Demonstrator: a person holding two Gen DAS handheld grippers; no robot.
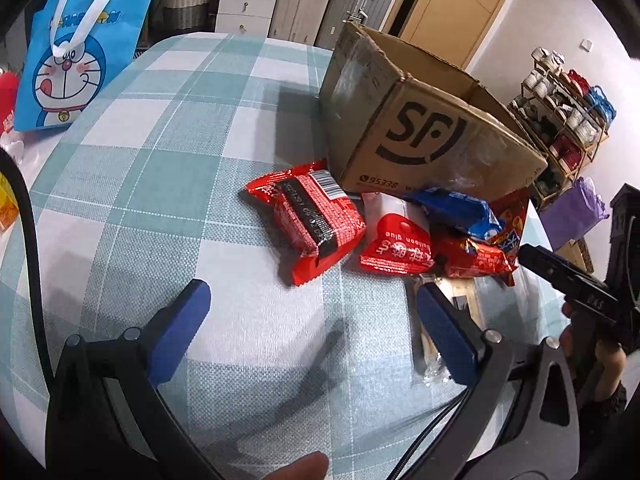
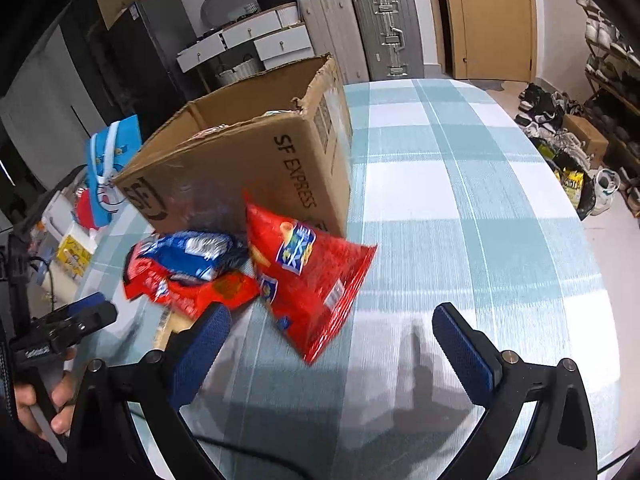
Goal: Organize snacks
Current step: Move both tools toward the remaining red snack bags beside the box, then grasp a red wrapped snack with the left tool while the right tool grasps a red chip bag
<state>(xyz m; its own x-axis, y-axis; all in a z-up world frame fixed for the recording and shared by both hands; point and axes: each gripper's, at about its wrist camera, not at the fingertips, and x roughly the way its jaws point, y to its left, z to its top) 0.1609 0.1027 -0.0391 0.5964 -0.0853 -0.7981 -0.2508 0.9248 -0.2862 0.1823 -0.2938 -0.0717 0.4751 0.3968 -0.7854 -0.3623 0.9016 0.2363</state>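
- The snacks lie in a loose pile on the checked tablecloth [image 1: 168, 184], right against the front of the open cardboard box [image 1: 420, 136].
- Counted from the left wrist view: one red noodle pack [image 1: 316, 220] lying a little apart to the left, one small red packet [image 1: 396, 250], one blue packet [image 1: 460, 210] resting on top of another red packet [image 1: 480, 256], and one large red chip bag [image 2: 312, 276] leaning at the box's wall, so five in all.
- A clear-wrapped item [image 1: 430, 344] lies partly under the pile; what it is cannot be told.
- The left gripper [image 1: 312, 316] hovers over bare cloth before the noodle pack, tongs wide apart and empty.
- The right gripper [image 2: 332, 336] is likewise spread wide and empty, with the chip bag's lower corner near its gap.
- A blue cartoon tote bag [image 1: 80, 56] stands well apart at the table's far left.
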